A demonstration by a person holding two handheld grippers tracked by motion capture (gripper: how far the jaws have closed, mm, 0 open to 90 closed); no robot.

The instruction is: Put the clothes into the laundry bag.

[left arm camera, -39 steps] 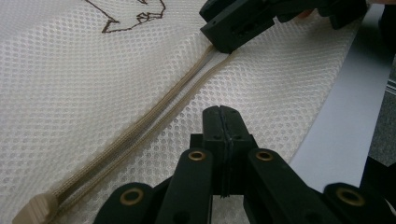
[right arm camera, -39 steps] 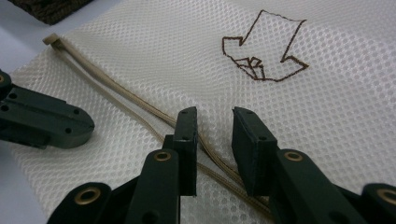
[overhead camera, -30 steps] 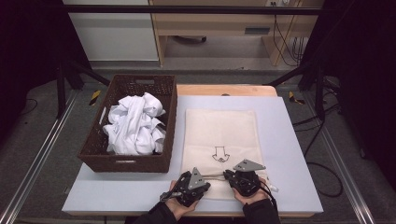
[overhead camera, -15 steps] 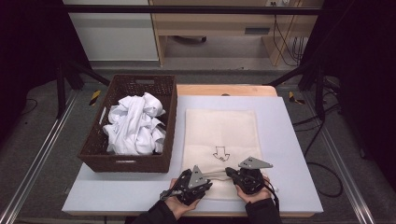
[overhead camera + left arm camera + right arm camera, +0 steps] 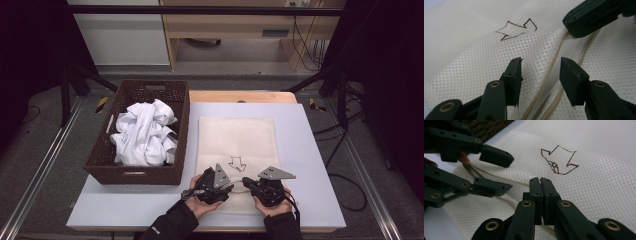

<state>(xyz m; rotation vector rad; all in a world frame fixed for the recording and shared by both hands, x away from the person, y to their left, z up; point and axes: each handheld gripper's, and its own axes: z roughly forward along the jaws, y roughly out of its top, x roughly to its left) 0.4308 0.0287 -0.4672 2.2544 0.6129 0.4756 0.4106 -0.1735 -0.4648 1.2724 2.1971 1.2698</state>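
A cream mesh bag point(image 5: 237, 140) lies flat on the table, with a brown arrow point(image 5: 236, 162) drawn near its front end and a zipper point(image 5: 554, 62) along that end. My left gripper point(image 5: 230, 186) is open, its jaws straddling the zipper line point(image 5: 540, 67). My right gripper point(image 5: 246, 181) faces it from the right, shut, its tips pressed into the puckered mesh at the zipper point(image 5: 540, 180). The right gripper view has the left gripper point(image 5: 510, 173) open at the left and the arrow point(image 5: 559, 160) just beyond. The right gripper's tip point(image 5: 571, 25) is at the top right of the left gripper view.
A dark wicker basket point(image 5: 135, 172) holding crumpled white cloth point(image 5: 145, 132) stands left of the bag. The pale table top point(image 5: 310, 150) has bare room right of the bag. Metal rails run along both sides of the table.
Both hands stay at the bag's near end. The left gripper has crept slightly forward onto the bag, and the right gripper has hardly moved.
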